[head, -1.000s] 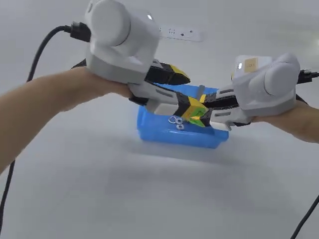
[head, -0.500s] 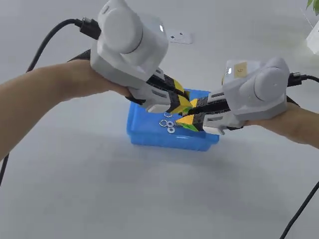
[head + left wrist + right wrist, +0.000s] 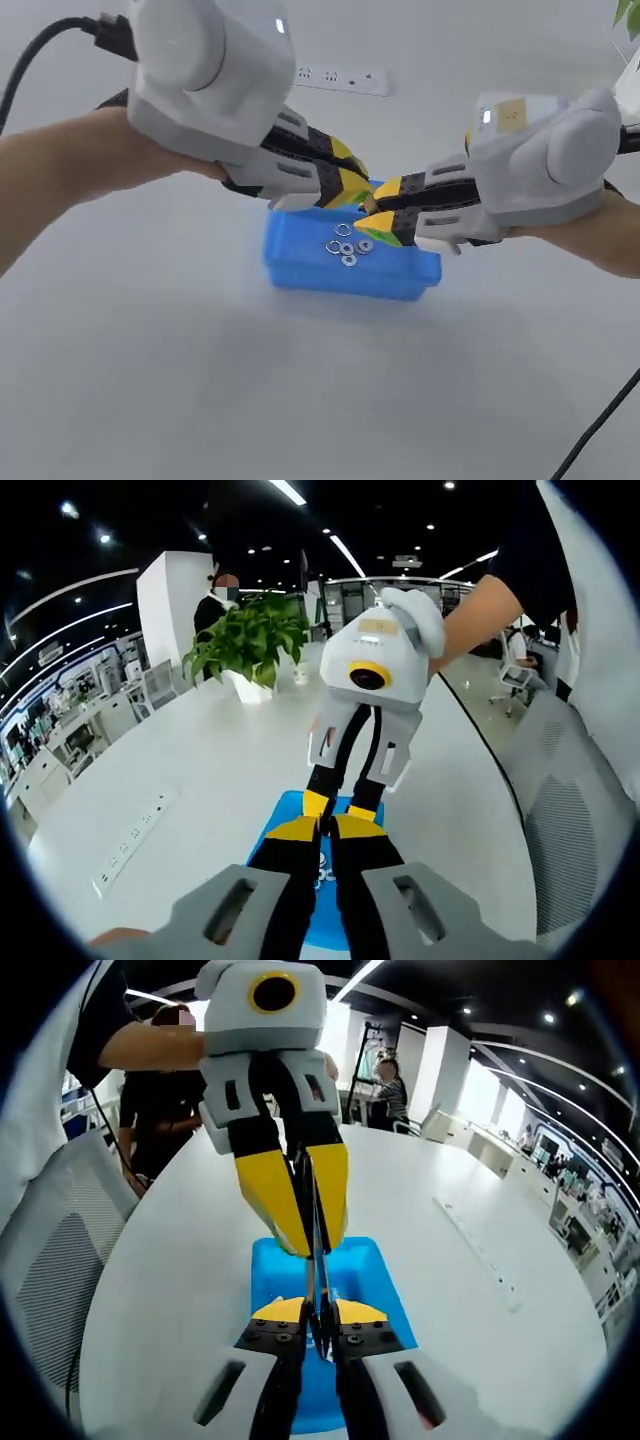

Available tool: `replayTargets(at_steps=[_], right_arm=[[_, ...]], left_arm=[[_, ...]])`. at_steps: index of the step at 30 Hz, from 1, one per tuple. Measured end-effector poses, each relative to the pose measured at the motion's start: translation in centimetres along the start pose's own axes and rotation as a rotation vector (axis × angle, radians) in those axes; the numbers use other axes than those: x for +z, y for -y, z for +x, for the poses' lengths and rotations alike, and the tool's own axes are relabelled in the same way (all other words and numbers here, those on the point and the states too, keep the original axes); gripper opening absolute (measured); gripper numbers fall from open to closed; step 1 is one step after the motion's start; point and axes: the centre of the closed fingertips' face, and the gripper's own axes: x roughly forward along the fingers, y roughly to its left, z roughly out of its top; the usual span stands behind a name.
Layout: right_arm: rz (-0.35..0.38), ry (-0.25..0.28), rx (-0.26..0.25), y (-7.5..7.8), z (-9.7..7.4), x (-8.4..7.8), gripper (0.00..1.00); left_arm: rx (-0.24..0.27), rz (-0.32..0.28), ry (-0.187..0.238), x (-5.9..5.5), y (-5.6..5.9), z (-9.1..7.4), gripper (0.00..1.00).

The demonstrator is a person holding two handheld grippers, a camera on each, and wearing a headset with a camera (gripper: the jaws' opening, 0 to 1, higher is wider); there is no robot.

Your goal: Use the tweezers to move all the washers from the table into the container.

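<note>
While the right gripper (image 3: 320, 1312) looked along its own jaws, they stood almost shut, with only a thin gap. The tweezers (image 3: 312, 1230) sat in that gap, seemingly pinched at the near end. Their long axis ran straight ahead from this claw, in line with the jaws and not across them. Just beyond, their far end passed between the yellow jaws of the left gripper (image 3: 300, 1210). That claw faced the right one head-on, tip to tip and nearly touching. Its jaws were drawn in close on either side of the tweezers and appeared to clamp them too; which claw carried the load could not be told. Both claws were thus equally near the tool, and neither had to reach. Directly under the meeting point, and stretching a little past it, lay the blue container (image 3: 370, 1280), open side up, its long side running the same way as the tweezers. From the head view, the washers (image 3: 346, 247) lay as a small loose cluster on the container floor. They were below the right claw's tips, toward the left gripper's side, and apart from both claws. Farther out, the white table (image 3: 200, 380) carried the container. Judgement: the coming move turned on the tweezers lying end-on between the two claws. Any pull or release would best go along that axis, above the container.
</note>
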Motion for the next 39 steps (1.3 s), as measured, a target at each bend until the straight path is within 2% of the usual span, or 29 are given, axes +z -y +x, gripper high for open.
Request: replayTargets(at_steps=[6,9,11,14,17,22,25,28,33,37,39], right_arm=[[-0.055,0.000,0.042,-3.0,-1.2,1.4,0.10],[-0.079,-0.009,0.066,-4.5,-2.0,1.7,0.10],[-0.096,-0.024,0.079,-5.4,-2.4,1.7,0.10],[-0.097,-0.032,0.093,-6.5,-2.8,1.6,0.10],[-0.101,-0.052,0.112,-8.1,-2.9,1.3,0.10],[-0.097,-0.081,0.125,-9.5,-2.9,0.5,0.10],[-0.096,-0.098,0.131,-10.0,-2.7,-0.1,0.10],[-0.108,-0.127,0.139,-10.4,-2.4,-1.0,0.10],[-0.107,-0.171,0.150,-11.0,-1.2,-2.6,0.09],[-0.071,-0.197,0.143,-11.0,-0.2,-3.9,0.09],[-0.058,-0.218,0.135,-11.0,0.5,-4.7,0.09]], left_arm=[[-0.006,-0.025,0.021,0.2,2.6,-2.0,0.07],[-0.011,-0.037,0.024,0.3,4.4,-2.6,0.07],[-0.017,-0.031,0.002,-0.1,5.2,-2.7,0.08],[-0.029,-0.036,-0.004,-0.5,6.4,-2.8,0.08],[-0.040,-0.025,-0.030,-1.4,7.8,-2.9,0.08],[-0.046,-0.069,-0.033,-2.9,9.0,-2.8,0.08],[-0.052,-0.071,-0.045,-3.7,9.5,-2.5,0.08],[-0.057,-0.074,-0.081,-5.2,9.7,-2.2,0.07],[-0.080,-0.092,-0.114,-7.1,10.0,-1.5,0.07],[-0.092,-0.100,-0.161,-8.9,9.4,-0.7,0.08],[-0.115,-0.146,-0.206,-10.2,9.4,-0.3,0.08]])
